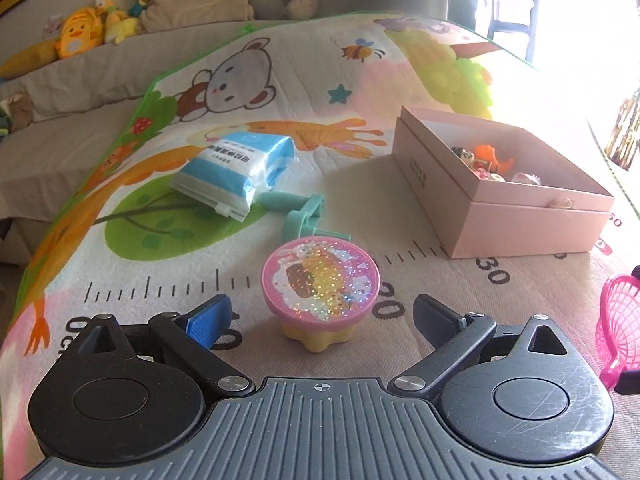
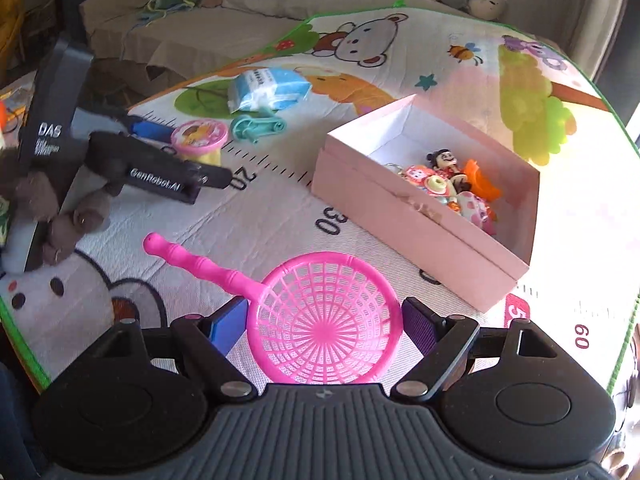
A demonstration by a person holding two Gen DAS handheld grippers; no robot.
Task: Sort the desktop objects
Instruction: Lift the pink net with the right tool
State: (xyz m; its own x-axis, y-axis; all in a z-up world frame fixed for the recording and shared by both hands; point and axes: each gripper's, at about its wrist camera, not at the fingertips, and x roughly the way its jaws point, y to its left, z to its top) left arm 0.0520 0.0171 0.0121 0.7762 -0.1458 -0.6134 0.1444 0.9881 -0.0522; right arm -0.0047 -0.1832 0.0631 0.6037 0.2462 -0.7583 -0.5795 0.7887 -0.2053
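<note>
A: On the cartoon play mat [image 1: 248, 80], what sits in front of my left gripper [image 1: 320, 318]?

B: A small yellow tub with a glittery pink lid [image 1: 320, 280], standing upright between the fingers, which are spread wide and touch nothing.

A: My right gripper [image 2: 324, 322] is also spread wide. The pink strainer [image 2: 326, 320] lies flat on the mat with its bowl between the fingers. I can't tell if the pads touch its rim; its handle points away to the left.

B: The open pink box [image 2: 420, 216] sits to the right, holding a doll and small toys.

A: Beyond the tub I see a teal roller [image 1: 304, 216], and just behind that, a blue-and-white packet [image 1: 236, 168].
</note>
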